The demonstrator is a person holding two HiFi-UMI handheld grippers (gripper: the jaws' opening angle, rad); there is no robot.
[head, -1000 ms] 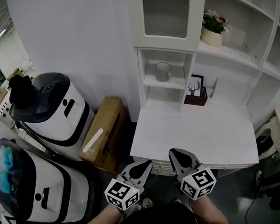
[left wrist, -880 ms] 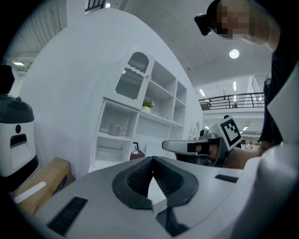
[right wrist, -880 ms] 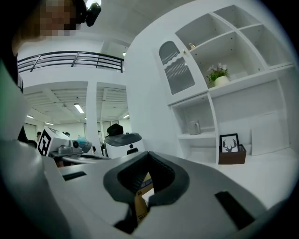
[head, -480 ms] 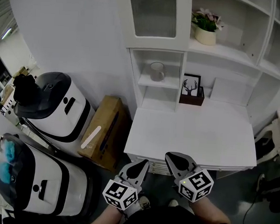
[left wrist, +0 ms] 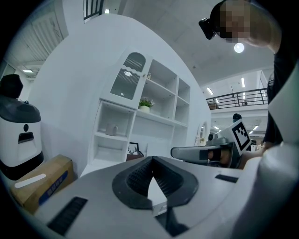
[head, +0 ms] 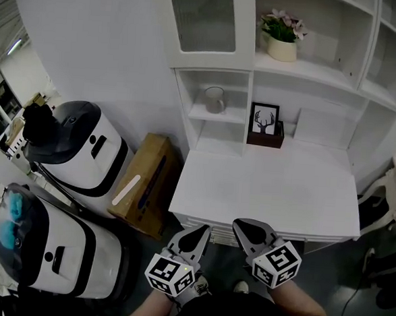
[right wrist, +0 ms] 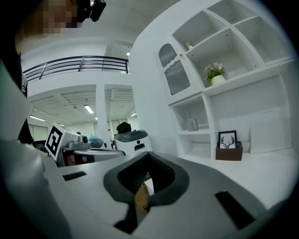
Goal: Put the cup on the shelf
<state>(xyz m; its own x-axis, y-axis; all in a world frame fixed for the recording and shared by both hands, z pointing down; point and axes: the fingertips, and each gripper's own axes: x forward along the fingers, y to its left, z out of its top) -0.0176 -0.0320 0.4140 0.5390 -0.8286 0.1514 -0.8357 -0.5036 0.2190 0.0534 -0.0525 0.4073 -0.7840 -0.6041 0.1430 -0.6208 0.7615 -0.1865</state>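
A pale grey cup (head: 214,100) stands upright on the middle shelf (head: 218,115) of the narrow left bay in the white shelf unit; it also shows small as the cup (left wrist: 111,130) and the cup (right wrist: 192,124). Both grippers hang low before the front edge of the white desk (head: 270,186), far from the cup. My left gripper (head: 203,230) has its jaws closed together with nothing held, as the left gripper (left wrist: 152,161) shows. My right gripper (head: 242,225) is likewise shut and empty, as the right gripper (right wrist: 148,156) shows.
A framed deer picture (head: 263,119) on a brown box stands at the desk's back. A potted plant (head: 282,38) sits on a higher shelf, beside a glass-door cabinet (head: 204,16). On the floor to the left are a cardboard box (head: 145,184) and two white robots (head: 77,145).
The head view has shifted, so the shelf unit and desk sit a little more to the left. Both grippers stay low by the desk edge, still closed.
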